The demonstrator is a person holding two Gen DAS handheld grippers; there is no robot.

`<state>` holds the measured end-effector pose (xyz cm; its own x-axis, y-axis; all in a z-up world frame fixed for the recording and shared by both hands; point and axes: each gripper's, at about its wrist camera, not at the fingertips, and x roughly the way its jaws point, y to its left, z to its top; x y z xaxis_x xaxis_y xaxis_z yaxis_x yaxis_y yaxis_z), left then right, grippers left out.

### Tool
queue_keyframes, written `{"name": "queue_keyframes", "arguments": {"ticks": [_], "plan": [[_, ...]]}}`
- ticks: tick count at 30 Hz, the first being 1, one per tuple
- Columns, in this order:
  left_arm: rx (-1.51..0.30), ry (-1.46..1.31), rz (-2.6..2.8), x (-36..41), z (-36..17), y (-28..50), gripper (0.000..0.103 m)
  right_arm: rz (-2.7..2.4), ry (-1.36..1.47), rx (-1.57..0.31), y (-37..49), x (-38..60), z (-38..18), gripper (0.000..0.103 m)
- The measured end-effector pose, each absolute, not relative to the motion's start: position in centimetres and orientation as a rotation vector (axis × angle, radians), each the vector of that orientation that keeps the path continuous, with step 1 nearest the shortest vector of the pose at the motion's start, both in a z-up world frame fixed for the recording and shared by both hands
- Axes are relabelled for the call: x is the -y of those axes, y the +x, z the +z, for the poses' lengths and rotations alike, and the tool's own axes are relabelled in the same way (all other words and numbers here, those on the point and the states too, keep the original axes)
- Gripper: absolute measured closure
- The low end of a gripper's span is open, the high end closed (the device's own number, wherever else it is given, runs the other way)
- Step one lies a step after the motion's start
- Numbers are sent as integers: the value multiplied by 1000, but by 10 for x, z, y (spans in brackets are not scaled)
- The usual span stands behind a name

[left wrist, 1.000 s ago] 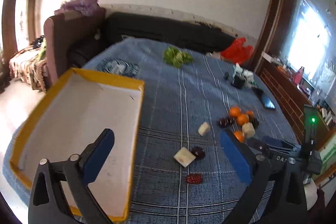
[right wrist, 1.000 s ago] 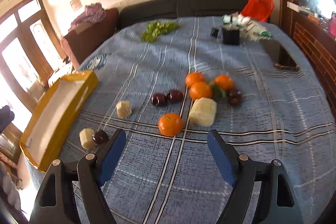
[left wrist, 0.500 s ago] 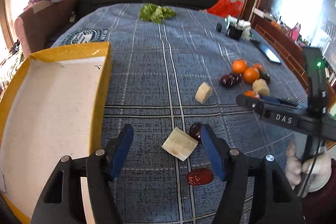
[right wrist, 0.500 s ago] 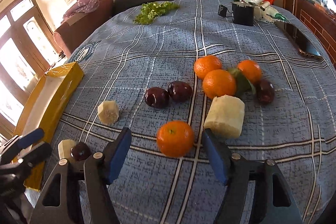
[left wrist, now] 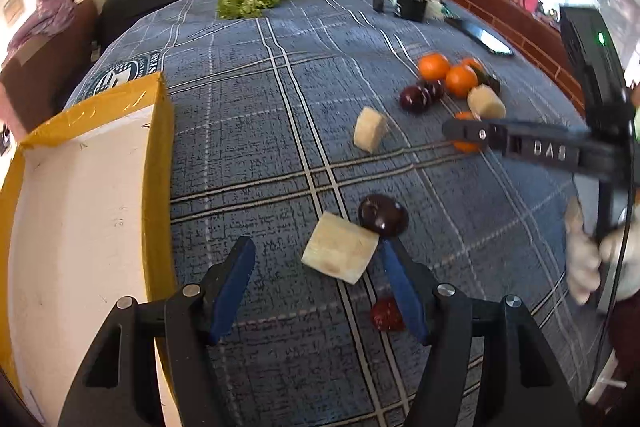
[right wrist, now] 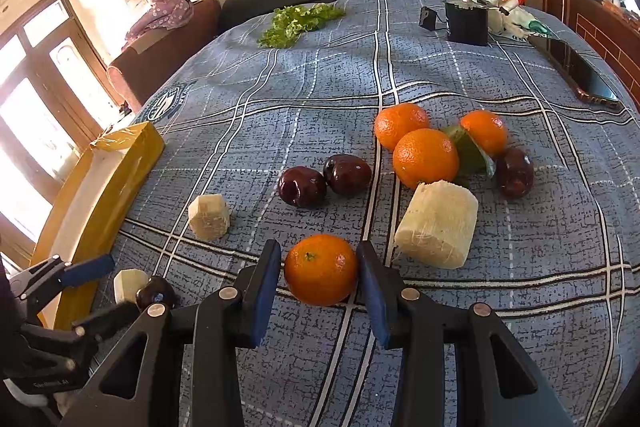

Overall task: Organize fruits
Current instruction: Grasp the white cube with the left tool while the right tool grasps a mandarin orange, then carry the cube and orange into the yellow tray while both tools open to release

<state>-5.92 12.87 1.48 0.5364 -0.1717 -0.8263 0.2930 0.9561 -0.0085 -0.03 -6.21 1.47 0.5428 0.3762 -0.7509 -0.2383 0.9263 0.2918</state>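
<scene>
Both tools have come down toward the blue plaid bedspread [right wrist: 500,311] in the last second, and both sets of jaws have just been closing. That tells me I am at the pick stage on 2 fruits at once, with nothing lifted yet.

My right tool [right wrist: 318,267] has narrowed hard around the small round orange tangerine [right wrist: 321,269] nearest me. The blue pads now sit tight at either side of it — the right pad looks to be touching the skin, the left one at the skin or a hair off. I read this as clenched on the tangerine, though it rests on the bedspread. Just right of it lies a large pale peeled sugarcane chunk [right wrist: 436,225], close enough that the right pad could nudge it.

My left tool [left wrist: 316,267] is half closed but released: the pale cut sugarcane block [left wrist: 340,247] lies between the pads, toward the right one, with a clear gap to the left pad. The right pad's tip is at the block's corner. A dark purple plum [left wrist: 382,213] touches the block's far-right side, and a small red fruit [left wrist: 386,313] lies near, partly behind the right pad.

The yellow-rimmed white cardboard tray [left wrist: 158,131] — the likely destination — lies to the left, still empty in what I can see.
</scene>
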Motion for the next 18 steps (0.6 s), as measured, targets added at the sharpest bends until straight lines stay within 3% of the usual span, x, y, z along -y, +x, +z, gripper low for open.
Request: {"name": "queue_keyframes", "arguments": {"ticks": [5,9,18], "plan": [[-974,158,-296,-122,11,-59,45,371,171,-927,0,63,15,60],[-979,171,-297,-111,5,-61,67,372,174,-924,-1,63,15,60],[-907,-3,-244,-130,27,-82,68,382,148,-881,-12,59,22,64]]}}
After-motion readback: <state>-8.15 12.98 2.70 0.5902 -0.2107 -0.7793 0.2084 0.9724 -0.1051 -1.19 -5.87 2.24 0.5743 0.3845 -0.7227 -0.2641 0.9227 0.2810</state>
